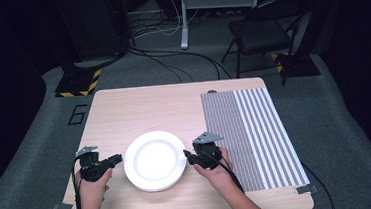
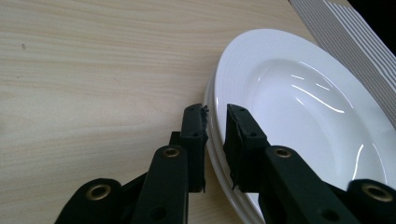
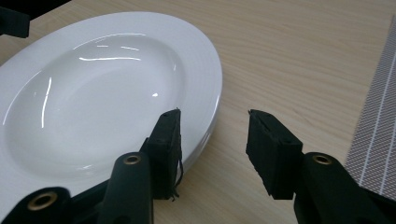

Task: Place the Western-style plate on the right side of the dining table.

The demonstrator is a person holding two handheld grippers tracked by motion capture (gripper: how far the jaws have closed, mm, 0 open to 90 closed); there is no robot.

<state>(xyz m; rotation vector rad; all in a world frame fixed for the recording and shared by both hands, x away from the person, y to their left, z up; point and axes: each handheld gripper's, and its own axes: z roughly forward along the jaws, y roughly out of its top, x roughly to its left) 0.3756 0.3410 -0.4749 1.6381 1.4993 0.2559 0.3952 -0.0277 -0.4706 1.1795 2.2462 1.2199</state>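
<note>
Plates [image 1: 155, 160]: white stack, at least two, sitting near your front edge of the table [image 1: 123, 109], about midway along it, between your two grippers.
Left gripper [image 1: 119, 160]: at the stack's left rim; in its own view [image 2: 215, 122] your jaws straddle the top plate's rim [image 2: 215, 100], one outside, one over the rim. Narrow gap, nearly together; can't tell if the pads are pressing on the rim.
Right gripper [image 1: 186, 155]: at the stack's right rim; in its own view [image 3: 214, 122] your jaws stand well apart, one over the plate rim [image 3: 210, 88], the other over bare wood. Not clamped on anything.
Placemat [image 1: 251, 134]: grey striped, lying along the table's right edge, reaching almost from far edge to front edge, just beside your right hand [image 1: 218, 171].
Left hand [image 1: 93, 186]: near the front left corner.
</note>
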